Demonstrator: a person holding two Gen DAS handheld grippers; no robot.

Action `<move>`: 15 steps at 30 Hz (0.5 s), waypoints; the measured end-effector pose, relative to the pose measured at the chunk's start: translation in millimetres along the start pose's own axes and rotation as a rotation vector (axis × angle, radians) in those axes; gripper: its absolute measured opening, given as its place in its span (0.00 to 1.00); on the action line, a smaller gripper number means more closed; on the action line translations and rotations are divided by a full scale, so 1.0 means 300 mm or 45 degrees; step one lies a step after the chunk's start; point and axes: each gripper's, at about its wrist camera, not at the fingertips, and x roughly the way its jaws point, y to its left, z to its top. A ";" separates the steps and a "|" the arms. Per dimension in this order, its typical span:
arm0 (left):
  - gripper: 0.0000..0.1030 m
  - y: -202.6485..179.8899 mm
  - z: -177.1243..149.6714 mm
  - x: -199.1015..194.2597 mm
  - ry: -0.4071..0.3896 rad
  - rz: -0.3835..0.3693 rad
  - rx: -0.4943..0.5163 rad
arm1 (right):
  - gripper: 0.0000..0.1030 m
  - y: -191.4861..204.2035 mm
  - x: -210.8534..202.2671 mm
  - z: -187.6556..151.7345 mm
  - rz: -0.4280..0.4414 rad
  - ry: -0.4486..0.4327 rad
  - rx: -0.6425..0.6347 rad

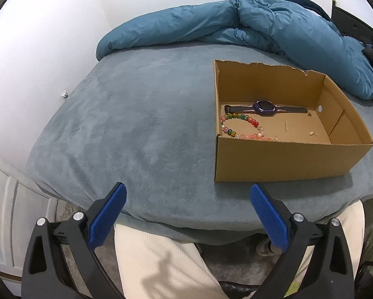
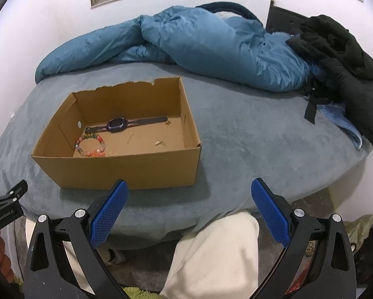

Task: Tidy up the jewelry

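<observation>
Both hand-held grippers, left (image 1: 188, 191) and right (image 2: 189, 188), hover over the bed's near edge with fingers spread wide and nothing between them, apparently free because the jewelry already lies gathered in the cardboard box (image 1: 286, 159). Inside, a purple watch (image 1: 264, 107) lies strap-flat along the far wall, a multicoloured bead bracelet (image 1: 238, 127) curls in the near-left corner, and tiny gold pieces (image 1: 313, 133) scatter across the floor. The box sits near the near edge of the bed's grey-blue blanket (image 1: 136, 124); a teal duvet (image 2: 211, 42) is heaped along the far edge beneath a white wall.
</observation>
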 end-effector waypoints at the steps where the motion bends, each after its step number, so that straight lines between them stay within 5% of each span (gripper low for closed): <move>1: 0.95 0.002 -0.001 -0.001 -0.006 -0.001 -0.001 | 0.92 0.000 -0.001 -0.001 -0.006 -0.012 0.003; 15: 0.95 0.006 0.001 0.008 -0.001 -0.003 -0.005 | 0.92 0.005 0.009 -0.003 -0.012 -0.010 0.018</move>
